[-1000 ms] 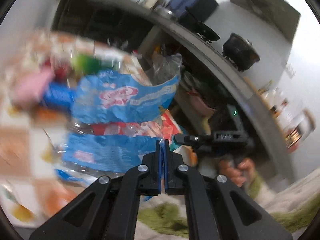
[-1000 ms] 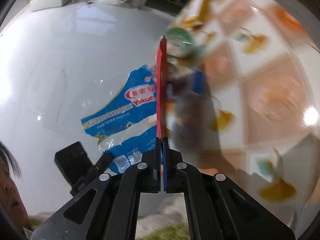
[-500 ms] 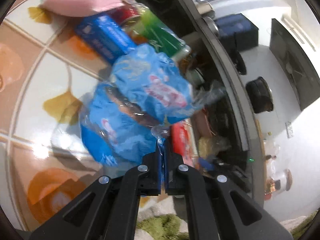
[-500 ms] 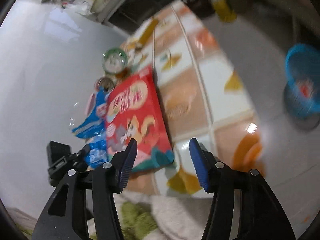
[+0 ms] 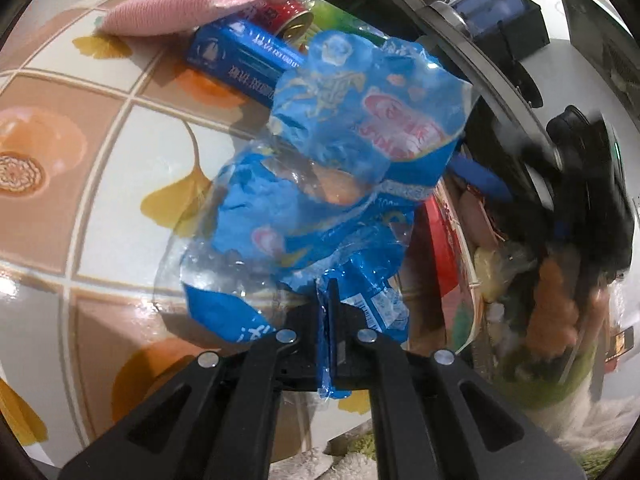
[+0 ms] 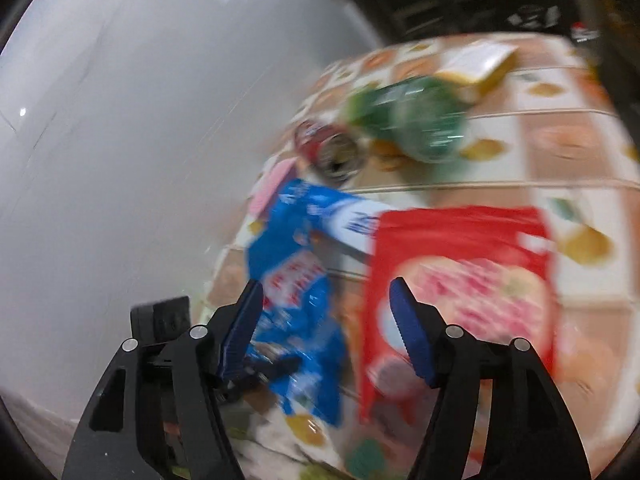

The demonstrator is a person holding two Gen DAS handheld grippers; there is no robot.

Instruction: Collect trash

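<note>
My left gripper [image 5: 332,292] is shut on a corner of a crumpled blue plastic wrapper [image 5: 340,168], which spreads out in front of it low over the tile-patterned tablecloth [image 5: 80,140]. In the right wrist view the same wrapper [image 6: 296,280] lies left of a flat red snack bag [image 6: 460,280]. My right gripper [image 6: 326,300] hovers above both. Its jaws are opening and nothing is between them. That view is motion-blurred. The left gripper's fingers [image 6: 260,368] show at its lower left.
Beyond the wrapper lie a blue box [image 5: 240,60], a red can [image 5: 288,16], a green bottle [image 6: 412,120], a pink cloth [image 5: 180,8] and a yellow-white carton [image 6: 476,64]. A person's hand [image 5: 552,312] is at the right. White floor [image 6: 120,120] lies past the table's left edge.
The right gripper let go of the red bag, which now lies flat on the table, then opened wide and swung sideways. The left gripper came down with the blue wrapper.
</note>
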